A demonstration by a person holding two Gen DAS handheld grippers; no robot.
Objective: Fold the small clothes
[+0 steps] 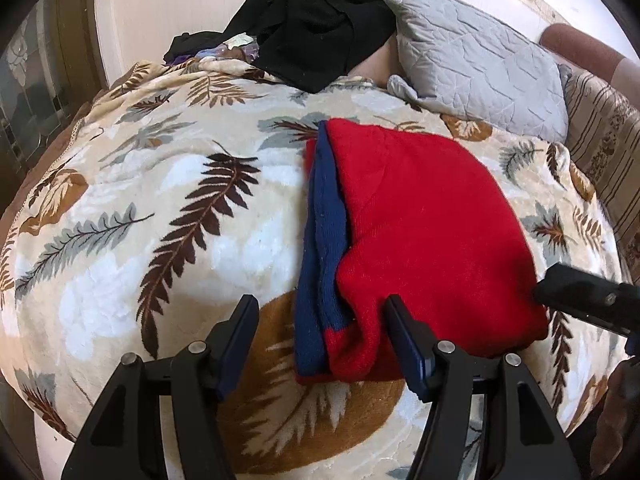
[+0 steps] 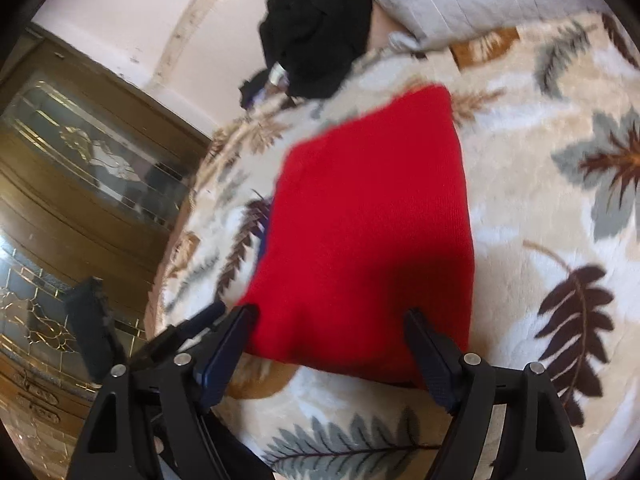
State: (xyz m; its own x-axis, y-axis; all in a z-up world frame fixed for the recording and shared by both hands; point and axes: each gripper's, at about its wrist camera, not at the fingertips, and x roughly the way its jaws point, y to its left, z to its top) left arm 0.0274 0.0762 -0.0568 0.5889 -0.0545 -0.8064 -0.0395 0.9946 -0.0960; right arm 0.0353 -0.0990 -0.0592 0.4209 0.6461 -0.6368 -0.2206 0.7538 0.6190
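Observation:
A folded red knit garment (image 1: 424,232) with a blue layer (image 1: 324,248) showing along its left edge lies flat on the leaf-patterned blanket (image 1: 160,200). My left gripper (image 1: 322,308) stands open over the garment's near left corner. Its right finger rests on the red cloth and its left finger hangs over bare blanket. In the right wrist view the same red garment (image 2: 368,220) fills the middle. My right gripper (image 2: 330,314) is open wide, its fingers straddling the garment's near edge without pinching it. A finger of the right gripper (image 1: 580,292) shows at the garment's right edge.
A heap of black clothes (image 1: 316,24) and a grey quilted pillow (image 1: 480,64) lie at the far end of the bed. A striped cushion (image 1: 600,136) sits at the right. A wooden glass-fronted cabinet (image 2: 80,168) stands beyond the bed's left edge.

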